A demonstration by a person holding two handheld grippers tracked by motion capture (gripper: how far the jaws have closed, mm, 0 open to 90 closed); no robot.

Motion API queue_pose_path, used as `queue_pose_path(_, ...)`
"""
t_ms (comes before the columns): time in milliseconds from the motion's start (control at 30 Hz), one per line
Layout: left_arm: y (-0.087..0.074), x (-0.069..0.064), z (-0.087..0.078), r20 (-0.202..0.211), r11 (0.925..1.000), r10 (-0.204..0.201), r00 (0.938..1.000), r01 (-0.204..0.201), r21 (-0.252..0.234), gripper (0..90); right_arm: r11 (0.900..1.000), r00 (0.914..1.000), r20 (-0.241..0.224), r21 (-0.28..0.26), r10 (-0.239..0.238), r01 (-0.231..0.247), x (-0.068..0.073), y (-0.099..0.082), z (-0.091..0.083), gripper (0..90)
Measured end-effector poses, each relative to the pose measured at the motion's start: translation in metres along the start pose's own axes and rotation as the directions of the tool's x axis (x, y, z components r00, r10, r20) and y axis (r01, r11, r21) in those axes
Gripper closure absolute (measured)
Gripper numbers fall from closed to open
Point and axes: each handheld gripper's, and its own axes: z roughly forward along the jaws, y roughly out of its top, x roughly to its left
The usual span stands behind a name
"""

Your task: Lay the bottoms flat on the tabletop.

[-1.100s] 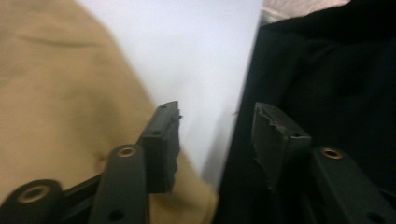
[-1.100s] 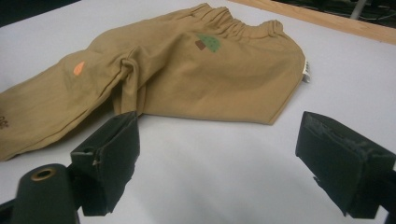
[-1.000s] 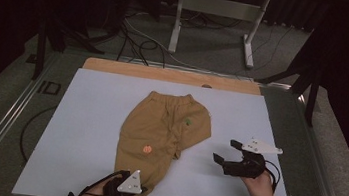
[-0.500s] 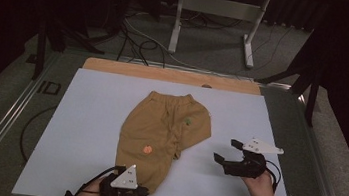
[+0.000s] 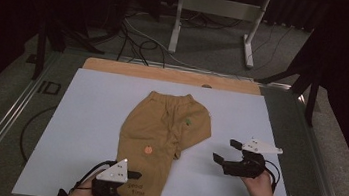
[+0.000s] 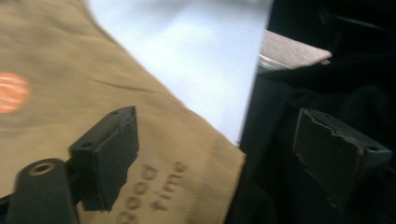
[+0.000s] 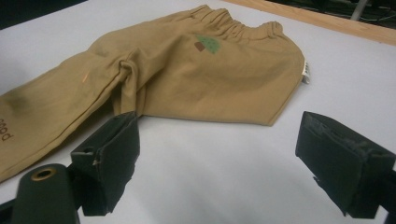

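A pair of tan trousers (image 5: 164, 127) lies flat on the white board (image 5: 84, 117), waistband at the far end, one leg reaching to the near edge. My left gripper (image 5: 135, 190) hovers over that leg's hem, which bears the words "good time". Its jaws have just been opening and now stand wide, with the hem of the trousers (image 6: 70, 93) beneath the left gripper (image 6: 222, 126) and nothing pressed between the pads. To the right of the trousers, my right gripper (image 5: 225, 150) is open and empty. In the right gripper view the trousers (image 7: 210, 70) lie just ahead of the right gripper (image 7: 219, 126).
A wooden strip (image 5: 165, 74) runs along the board's far edge. Beyond the table stand a metal frame (image 5: 214, 7) and loose cables (image 5: 134, 37) on the floor. A metal rail (image 5: 3, 122) lines the table's left side. Bare board lies either side of the trousers.
My left gripper has risen a little and shifted left at the leg's hem, and its jaws have spread apart. The right gripper has stayed where it was.
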Motion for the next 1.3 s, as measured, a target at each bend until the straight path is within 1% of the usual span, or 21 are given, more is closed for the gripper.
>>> queue_pose_path(100, 0.000, 0.004, -0.005, -0.041, 0.9999, -0.006, 0.9991, 0.006, -0.010, 5.6, 1.0000, 1.0000, 0.000, 0.002, 0.002, -0.002, -0.001, -0.001, 0.003, 13.4)
queue_pose_path(133, -0.001, 0.008, -0.010, -0.088, 0.9998, -0.001, 0.9962, -0.001, -0.019, 4.8, 0.9999, 0.9998, 0.019, -0.009, -0.005, 0.005, -0.002, -0.001, 0.005, 12.9)
queue_pose_path(167, -0.001, 0.008, -0.010, -0.088, 0.9998, -0.001, 0.9962, -0.001, -0.019, 4.3, 0.9999, 0.9998, 0.019, -0.009, -0.005, 0.005, -0.002, -0.001, 0.005, 12.9)
queue_pose_path(200, -0.004, 0.015, -0.015, -0.130, 0.9995, -0.012, 0.9915, 0.008, -0.029, 4.3, 1.0000, 0.9999, 0.016, -0.006, 0.005, -0.005, -0.004, -0.001, 0.011, 11.8)
queue_pose_path(267, -0.004, 0.015, -0.015, -0.130, 0.9995, -0.012, 0.9915, 0.008, -0.029, 4.3, 1.0000, 0.9999, 0.011, -0.003, 0.008, -0.008, -0.005, -0.002, 0.013, 11.8)
queue_pose_path(300, -0.012, 0.024, -0.022, -0.196, 0.9980, -0.035, 0.9800, 0.024, -0.058, 4.0, 1.0000, 1.0000, 0.009, 0.005, 0.005, -0.005, -0.008, -0.003, 0.022, 10.8)
queue_pose_path(333, -0.012, 0.024, -0.022, -0.196, 0.9980, -0.035, 0.9800, 0.024, -0.058, 3.9, 1.0000, 1.0000, 0.009, 0.005, 0.005, -0.005, -0.008, -0.003, 0.022, 10.8)
queue_pose_path(367, -0.017, 0.027, -0.026, -0.238, 0.9976, -0.034, 0.9707, 0.019, -0.066, 3.8, 0.9998, 0.9999, -0.012, 0.017, 0.008, -0.008, -0.009, -0.005, 0.032, 10.7)
queue_pose_path(400, -0.017, 0.027, -0.026, -0.238, 0.9976, -0.034, 0.9707, 0.019, -0.066, 3.8, 0.9998, 0.9999, -0.012, 0.017, 0.008, -0.008, -0.009, -0.005, 0.032, 10.7)
queue_pose_path(433, -0.021, 0.029, -0.028, -0.274, 0.9959, -0.044, 0.9606, 0.020, -0.089, 3.9, 0.9988, 0.9995, -0.024, 0.046, 0.019, -0.018, -0.011, -0.006, 0.042, 10.4)
queue_pose_path(467, -0.021, 0.029, -0.028, -0.274, 0.9959, -0.044, 0.9606, 0.020, -0.089, 3.8, 0.9988, 0.9995, -0.024, 0.046, 0.019, -0.018, -0.011, -0.006, 0.042, 10.4)
queue_pose_path(500, -0.025, 0.031, -0.030, -0.311, 0.9939, -0.054, 0.9490, 0.021, -0.108, 3.9, 0.9970, 0.9995, -0.017, 0.074, 0.027, -0.026, -0.014, -0.008, 0.053, 10.0)
queue_pose_path(533, -0.025, 0.031, -0.030, -0.311, 0.9939, -0.054, 0.9490, 0.021, -0.108, 3.9, 0.9970, 0.9995, -0.017, 0.074, 0.027, -0.026, -0.014, -0.008, 0.053, 10.0)
queue_pose_path(567, -0.029, 0.034, -0.031, -0.346, 0.9932, -0.057, 0.9367, 0.018, -0.115, 3.9, 0.9939, 0.9998, 0.007, 0.108, 0.021, -0.022, -0.016, -0.008, 0.065, 9.9)
queue_pose_path(667, -0.032, 0.036, -0.030, -0.347, 0.9940, -0.063, 0.9356, 0.028, -0.106, 3.7, 0.9902, 0.9991, 0.030, 0.136, 0.030, -0.034, -0.019, -0.008, 0.076, 9.9)
queue_pose_path(767, -0.035, 0.039, -0.032, -0.365, 0.9947, -0.047, 0.9299, 0.010, -0.103, 3.5, 0.9812, 0.9976, 0.067, 0.191, 0.016, -0.029, -0.024, -0.006, 0.094, 10.4)
queue_pose_path(833, -0.034, 0.040, -0.032, -0.367, 0.9938, -0.044, 0.9292, 0.004, -0.111, 3.5, 0.9789, 0.9981, 0.062, 0.203, 0.010, -0.022, -0.024, -0.006, 0.098, 10.4)
queue_pose_path(967, -0.036, 0.045, -0.037, -0.382, 0.9925, -0.059, 0.9222, 0.013, -0.122, 3.5, 0.9727, 0.9971, 0.076, 0.231, 0.001, -0.019, -0.028, -0.003, 0.109, 16.9)
queue_pose_path(1000, -0.036, 0.046, -0.037, -0.388, 0.9927, -0.063, 0.9196, 0.018, -0.119, 3.5, 0.9718, 0.9982, 0.060, 0.235, 0.002, -0.016, -0.028, -0.002, 0.110, 17.1)
queue_pose_path(1167, -0.038, 0.050, -0.042, -0.417, 0.9903, -0.090, 0.9042, 0.037, -0.134, 3.4, 0.9662, 0.9946, 0.088, 0.256, -0.055, 0.031, -0.021, -0.001, 0.117, 29.6)
queue_pose_path(1300, -0.038, 0.051, -0.045, -0.454, 0.9883, -0.098, 0.8854, 0.033, -0.149, 3.4, 0.9657, 0.9947, 0.080, 0.256, -0.065, 0.043, -0.016, 0.001, 0.114, 56.1)
